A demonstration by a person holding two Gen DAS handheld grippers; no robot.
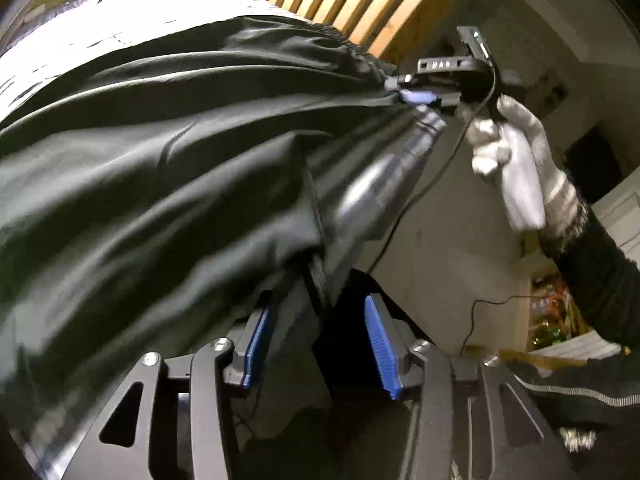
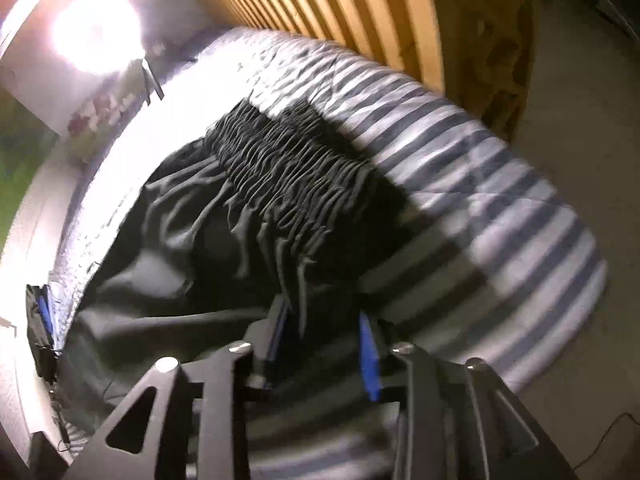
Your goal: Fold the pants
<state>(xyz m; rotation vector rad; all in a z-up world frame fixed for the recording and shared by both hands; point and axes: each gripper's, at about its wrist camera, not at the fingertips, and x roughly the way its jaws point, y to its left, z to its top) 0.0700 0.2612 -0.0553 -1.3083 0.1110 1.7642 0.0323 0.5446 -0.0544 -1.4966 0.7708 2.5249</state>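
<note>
Black cloth of the pants (image 1: 168, 168) fills the near field of the left wrist view. The garment is draped over the edge of a bed covered by a striped blanket (image 2: 500, 184), with a slatted wooden headboard (image 2: 320, 4) beyond it. The long axis of the pants is seen to run along the bed edge, from the gathered elastic waistband (image 2: 288, 172) at one end toward the legs, whose far ends are not shown.

From the left tongs (image 1: 316, 344), the garment lies ahead and to the picture's left. A hanging fold is located between the two blue pads, which are set part open. The right-hand pad (image 1: 382, 344) stands clear of the cloth; contact at the other pad is hidden, so no firm grip can be confirmed.

From the right tongs (image 2: 326, 340), the waistband lies directly ahead and slightly up the blanket. In the left wrist view, those tongs are shown pinched on the waistband corner, which is pulled taut toward a white-gloved hand (image 1: 516, 152). In their own view the pads are narrowly set with gathered cloth entering between them.

The right hand is therefore judged the nearer to the waistband, and the left to the mid-section. The coming fold is judged to depend on the cloth being carried across the long axis while the waistband corner is kept held.
</note>
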